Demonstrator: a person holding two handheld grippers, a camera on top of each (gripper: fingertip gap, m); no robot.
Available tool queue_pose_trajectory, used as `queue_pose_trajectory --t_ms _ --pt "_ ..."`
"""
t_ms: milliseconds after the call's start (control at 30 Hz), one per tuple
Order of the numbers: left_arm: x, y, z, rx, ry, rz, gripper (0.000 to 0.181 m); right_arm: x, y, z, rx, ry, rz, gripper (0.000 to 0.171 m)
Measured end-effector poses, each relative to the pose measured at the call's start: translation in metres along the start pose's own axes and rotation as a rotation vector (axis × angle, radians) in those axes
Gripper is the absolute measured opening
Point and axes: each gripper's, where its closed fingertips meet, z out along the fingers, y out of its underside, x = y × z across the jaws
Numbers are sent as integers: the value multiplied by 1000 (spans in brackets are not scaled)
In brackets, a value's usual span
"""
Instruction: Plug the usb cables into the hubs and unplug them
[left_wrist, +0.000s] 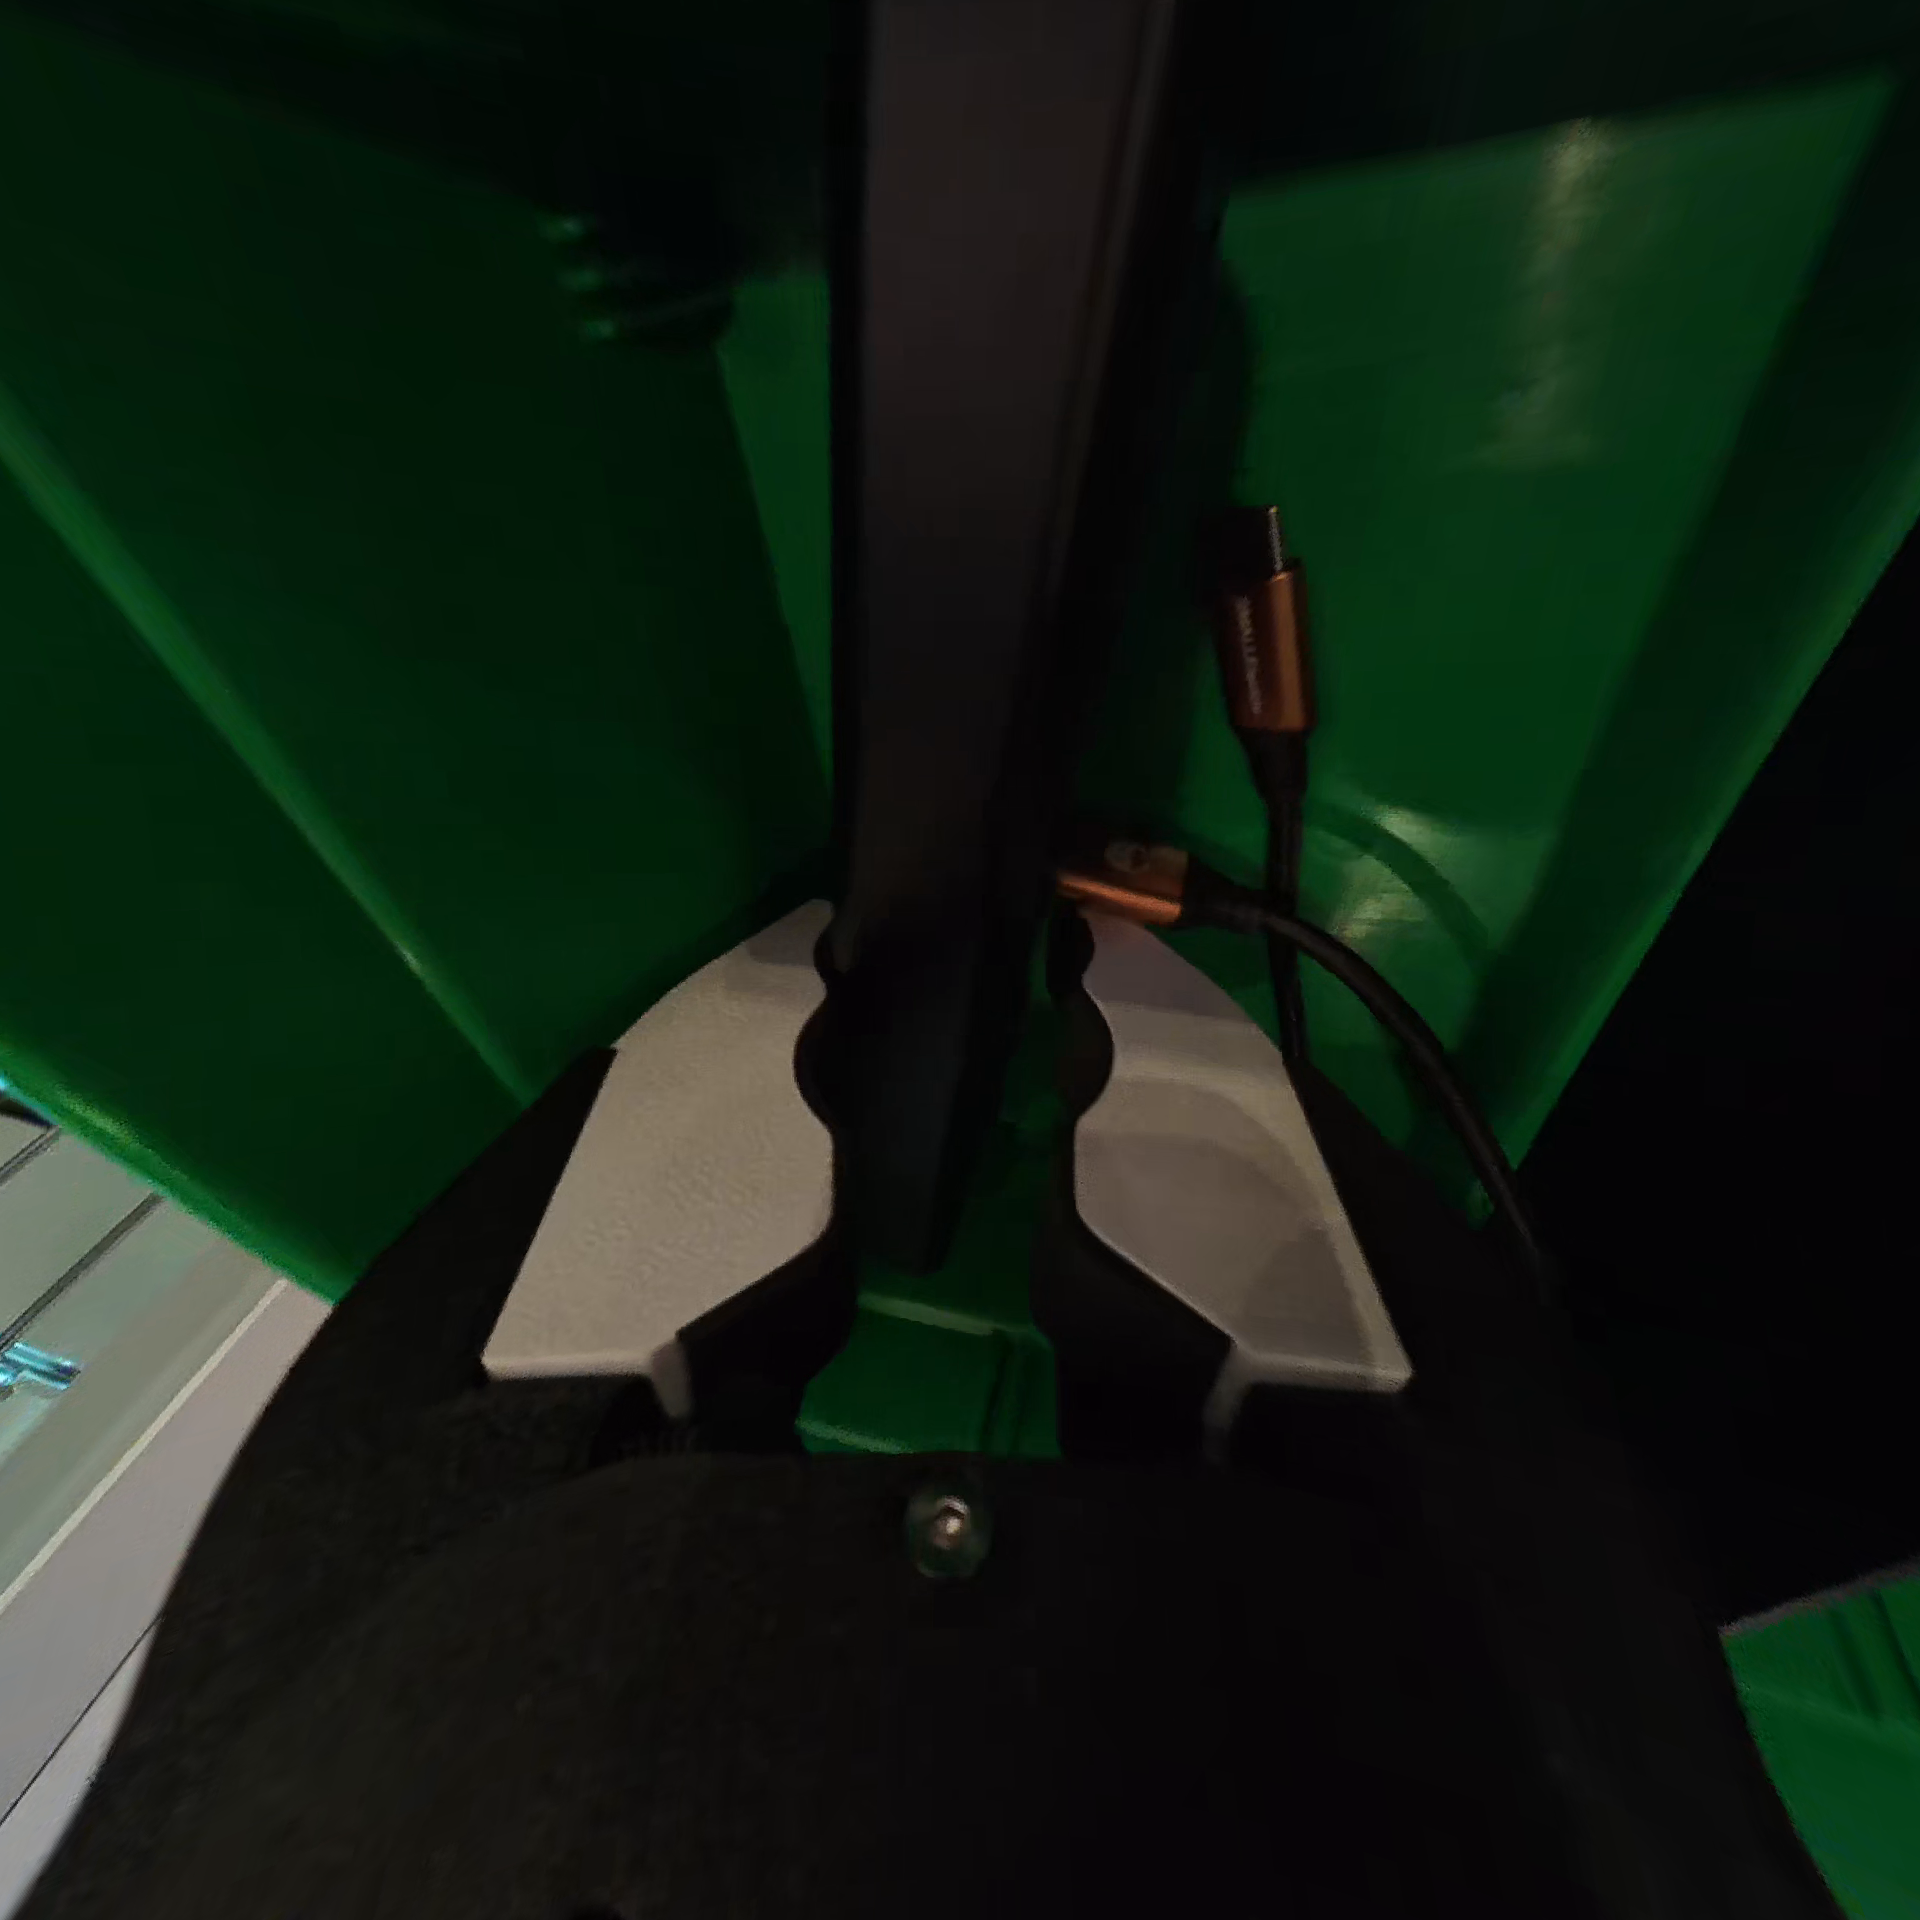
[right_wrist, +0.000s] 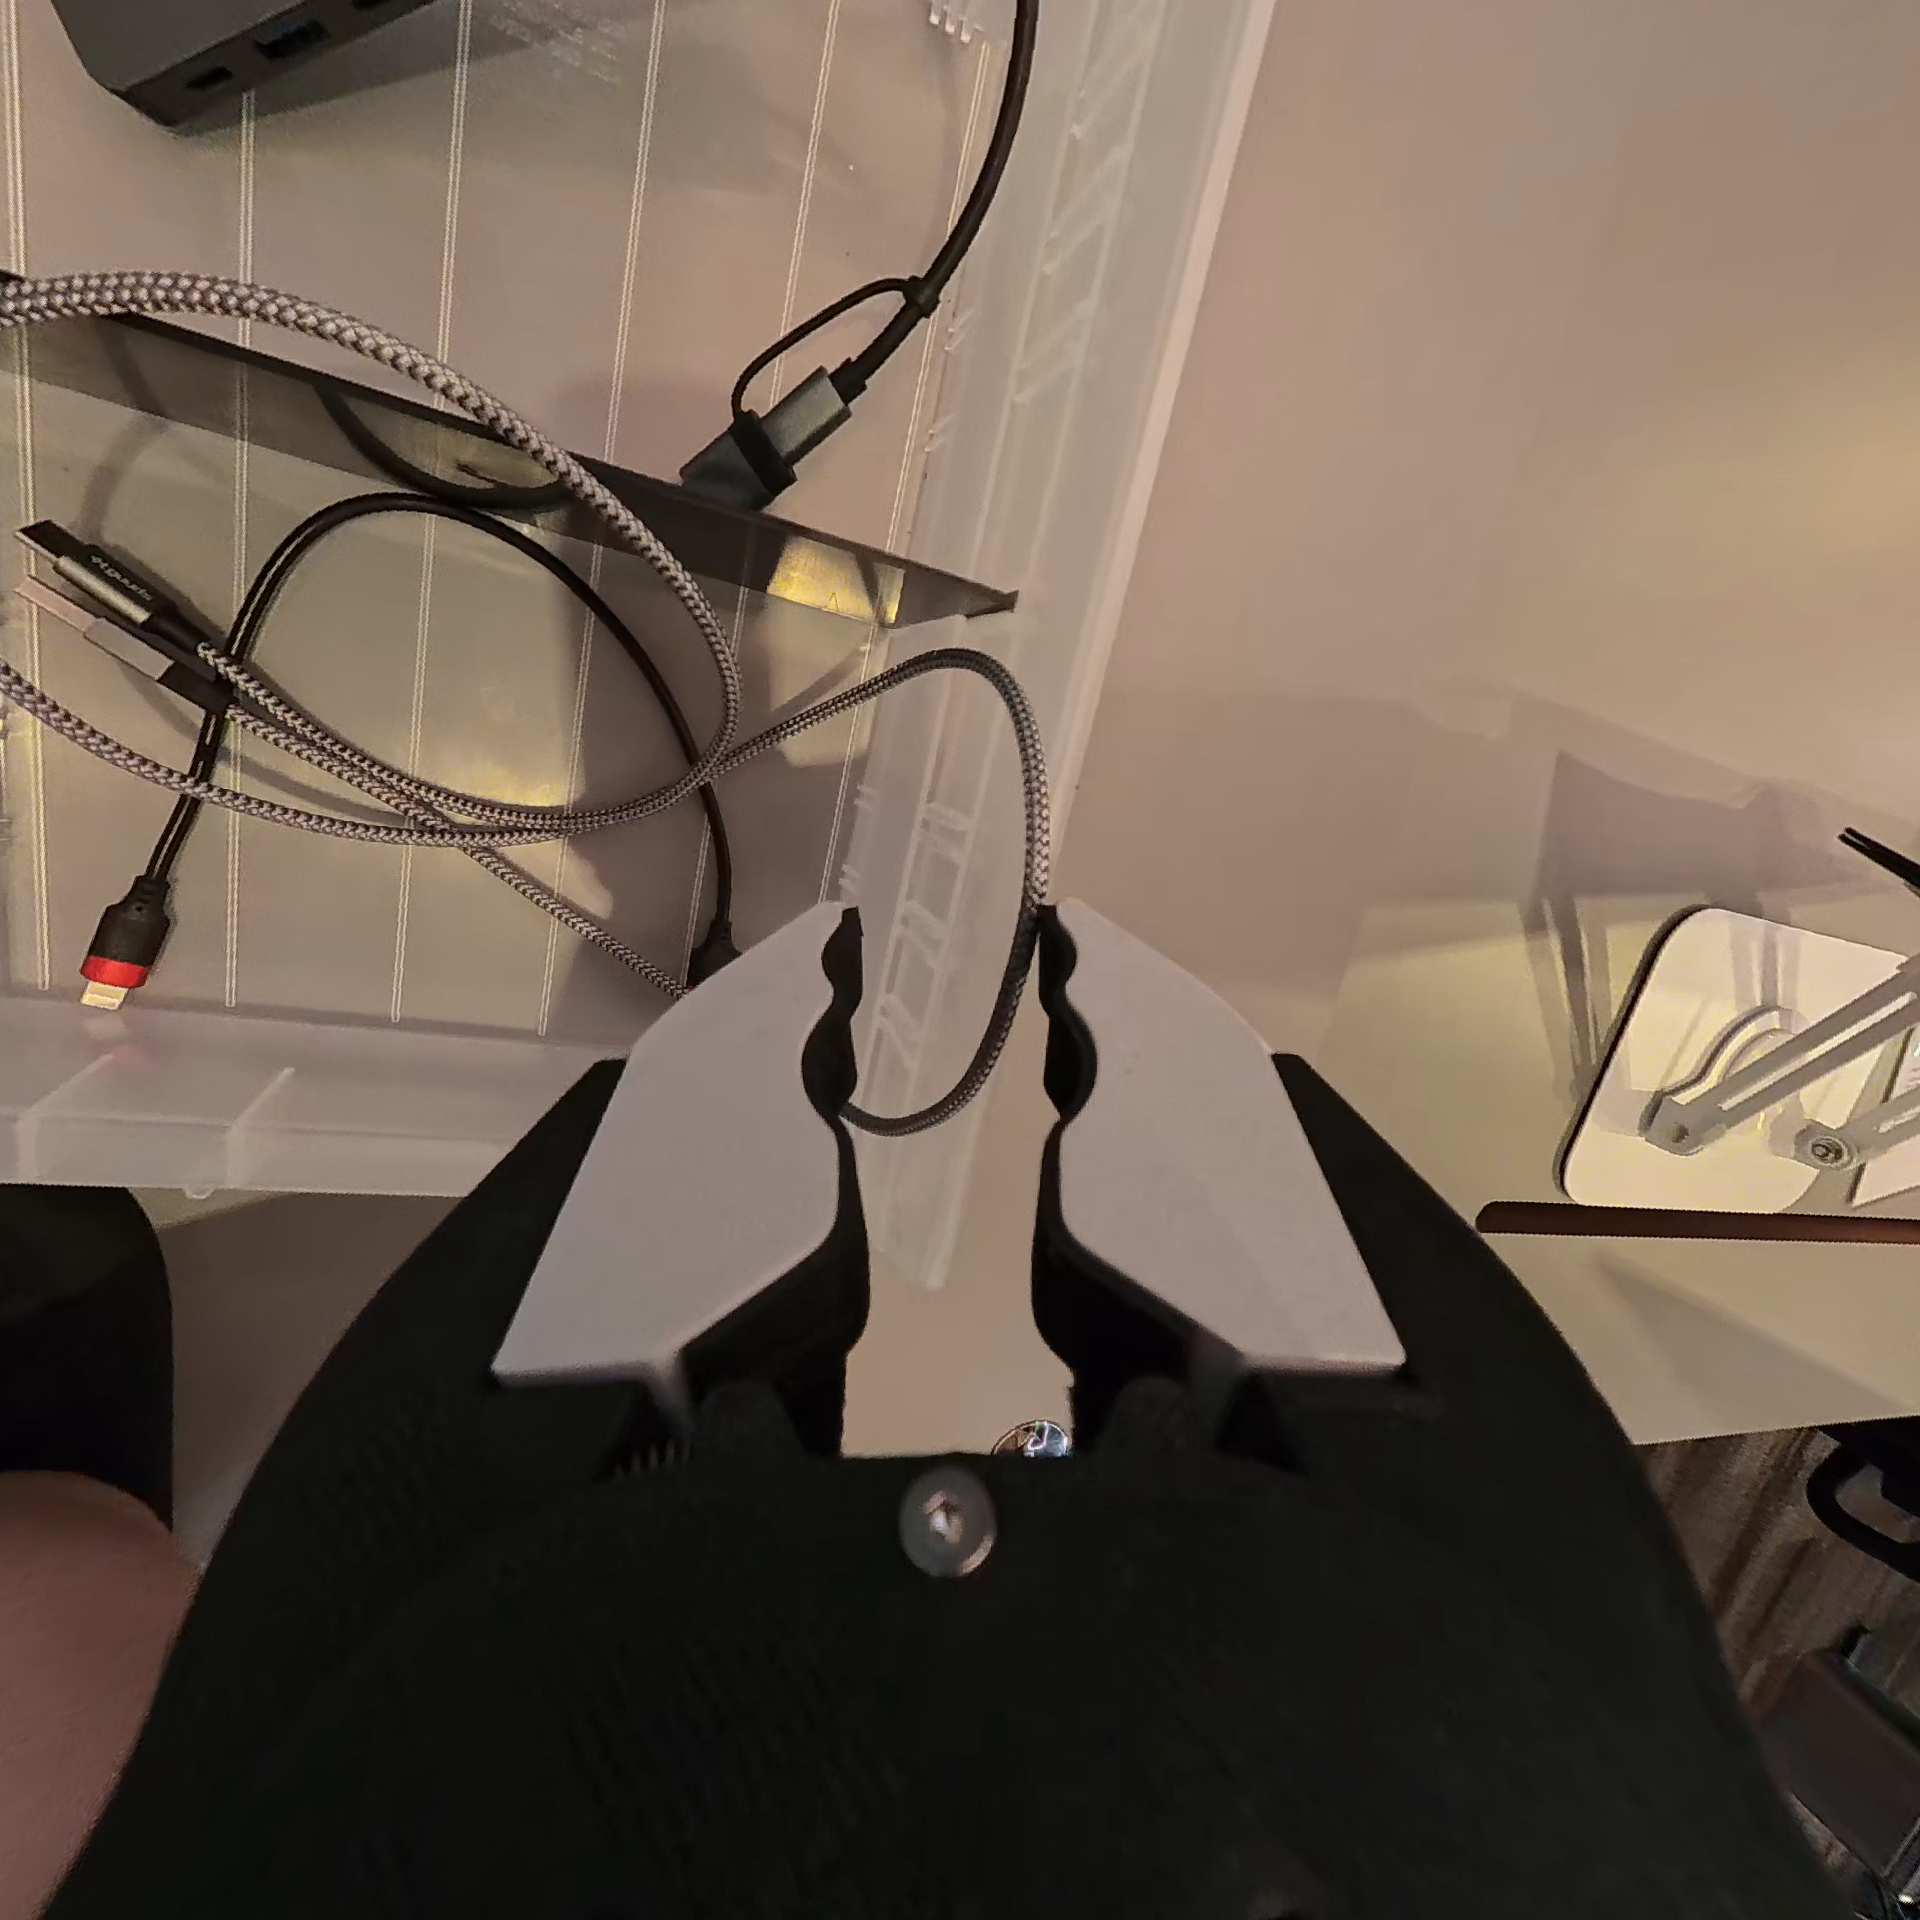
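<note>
Clearly the left gripper (left_wrist: 951, 997) has its jaws pinched on a long dark grey hub (left_wrist: 977, 623), held edge-on above a green bin (left_wrist: 416, 623). A copper-sleeved plug (left_wrist: 1122, 885) sits against the hub's right edge and looks seated, its black cable running off to the lower right; the second copper connector (left_wrist: 1270, 649) of that cable stands free beside the hub, its tip bare. So one plug appears to be in on this side. The right gripper (right_wrist: 948, 997) has its jaws spread, holding nothing, though a loop of grey braided cable (right_wrist: 997, 894) runs through the gap and lies against the right jaw. Beyond, in a clear plastic tray (right_wrist: 1039, 520) on the table (right_wrist: 1558, 416), loose cables lie tangled: a red-tipped connector (right_wrist: 123, 951), a silver USB plug (right_wrist: 99, 582), and another hub (right_wrist: 229, 57) at the far corner with open ports. Most of the plugging, and all the unplugging, seems yet to come.
</note>
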Motion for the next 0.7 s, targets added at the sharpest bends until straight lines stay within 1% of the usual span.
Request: queue_pose_trajectory --t_ms 200,300,400,533,700 --pt "-2 0 1 24 -36 -16 37 0 0 1 -14 10 -17 34" --pt "1 6 -1 -42 -32 -62 31 0 0 1 -10 8 -19 33" --pt "1 19 -9 -149 -57 -130 30 1 0 1 7 0 -15 32" --pt "-8 31 -41 -270 -174 -124 29 1 0 1 35 -18 -9 31" --pt "-21 41 -103 -396 -303 -99 29 2 1 1 67 -37 -3 30"
